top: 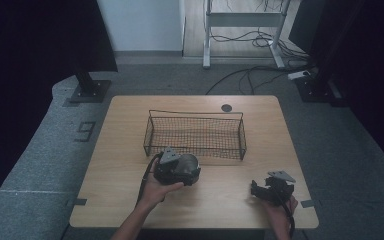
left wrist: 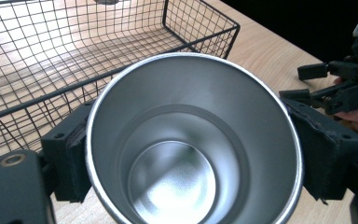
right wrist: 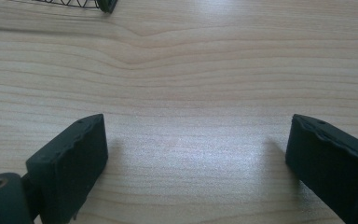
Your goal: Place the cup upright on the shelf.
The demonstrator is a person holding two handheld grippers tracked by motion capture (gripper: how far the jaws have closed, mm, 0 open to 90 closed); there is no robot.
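While the metal cup (left wrist: 193, 144) sits clamped between the pads of the left claw (left wrist: 193, 154), it has not yet gone into the wire basket (top: 195, 131). In the left gripper view the cup's open mouth faces the camera, its inside bare and shiny with nothing in it, and a black pad presses on its wall at either side. From the high view the cup (top: 189, 167) is just in front of the basket's near wall, on the person's side, over the bench (top: 120, 150); whether its base touches the wood or hangs a little above it I cannot tell.

The basket itself holds nothing that I can see through its mesh. Judging by this, the pickup is done and the grip looks firm; what is left is to carry the cup over the near wall, set it down inside the basket and let go.

Farther from the basket, toward its right front corner and well apart from it, the right claw (top: 269, 190) waits with its jaws spread wide. In the right gripper view bare wood lies between its pads (right wrist: 72, 161), so it holds nothing.
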